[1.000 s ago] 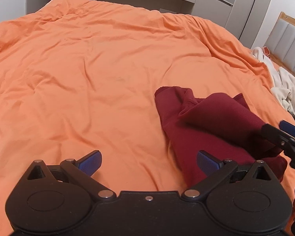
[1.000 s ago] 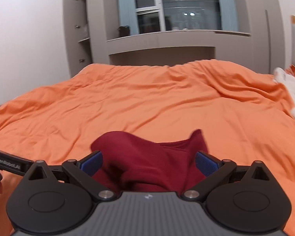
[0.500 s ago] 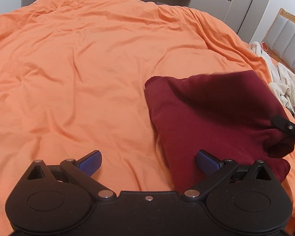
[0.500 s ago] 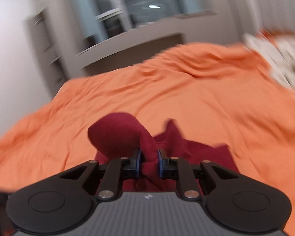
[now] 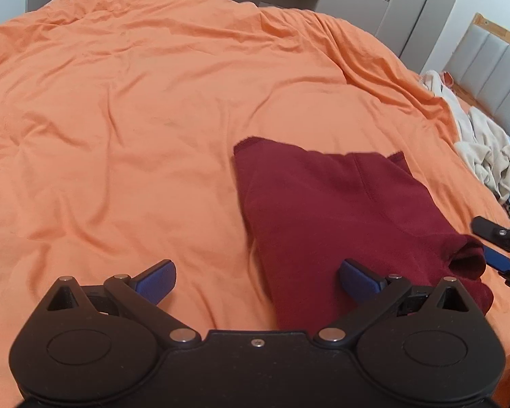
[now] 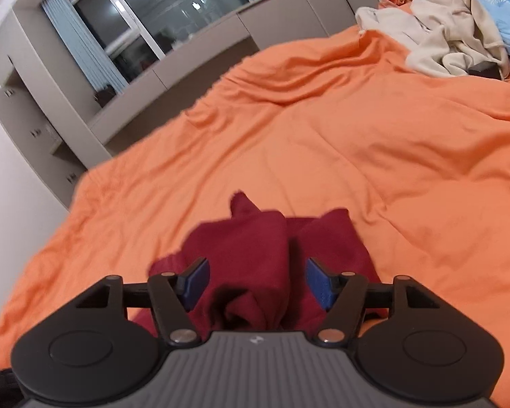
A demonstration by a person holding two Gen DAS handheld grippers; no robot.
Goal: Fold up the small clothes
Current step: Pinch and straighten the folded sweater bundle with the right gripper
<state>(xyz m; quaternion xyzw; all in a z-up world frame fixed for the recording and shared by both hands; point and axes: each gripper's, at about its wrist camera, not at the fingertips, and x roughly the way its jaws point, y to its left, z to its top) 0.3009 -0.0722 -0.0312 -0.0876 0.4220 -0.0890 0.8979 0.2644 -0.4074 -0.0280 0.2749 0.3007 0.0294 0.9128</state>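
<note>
A dark red garment lies folded on the orange bedcover, right of centre in the left wrist view. My left gripper is open and empty, just above the garment's near left edge. My right gripper is open, its fingers either side of a bunched fold of the red garment without pinching it. The right gripper's blue fingertip also shows at the right edge of the left wrist view, beside the garment's near right corner.
A pile of beige and light blue clothes lies at the far right of the bed, also seen in the left wrist view. A padded headboard stands behind it. Grey cabinets and a window line the far wall.
My right gripper was shut on the lifted red cloth half a second ago; it has opened and the cloth has dropped flat over the garment. My left gripper stayed open.
</note>
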